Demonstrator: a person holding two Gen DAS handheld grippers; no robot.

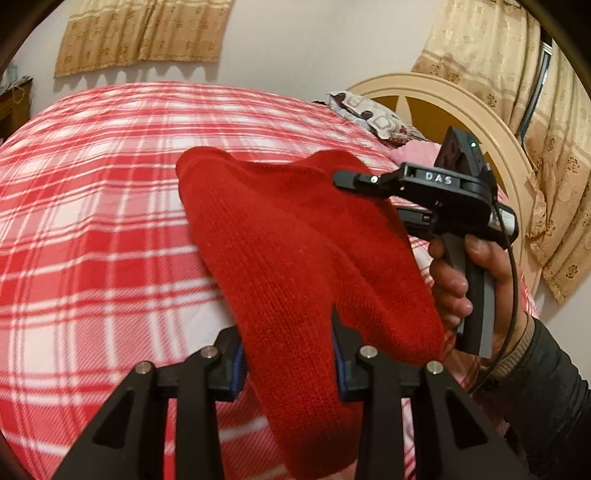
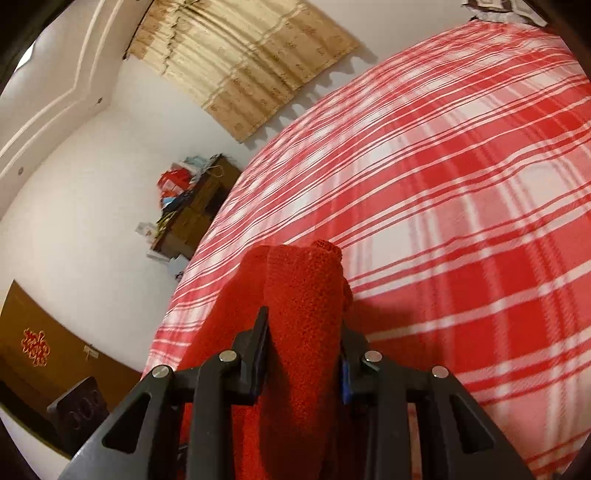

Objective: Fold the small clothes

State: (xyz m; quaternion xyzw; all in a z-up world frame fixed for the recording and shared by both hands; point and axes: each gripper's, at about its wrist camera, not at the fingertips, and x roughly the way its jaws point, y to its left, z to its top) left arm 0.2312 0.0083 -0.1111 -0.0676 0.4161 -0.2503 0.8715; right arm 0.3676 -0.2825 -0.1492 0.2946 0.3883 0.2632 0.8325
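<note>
A red knitted garment (image 1: 288,258) hangs in the air above the bed, held by both grippers. My left gripper (image 1: 288,354) is shut on one edge of it at the bottom of the left wrist view. My right gripper (image 1: 343,181) comes in from the right, held by a hand, and is shut on the garment's far edge. In the right wrist view the right gripper (image 2: 304,354) is shut on a bunched fold of the red garment (image 2: 303,295), which rises between the jaws and drapes down to the left.
The bed is covered by a red and white plaid blanket (image 1: 92,221). A cream headboard (image 1: 461,110) and patterned pillows (image 1: 369,110) stand at the right. Curtains (image 1: 144,33) hang on the wall. A cluttered brown dresser (image 2: 195,218) stands beyond the bed.
</note>
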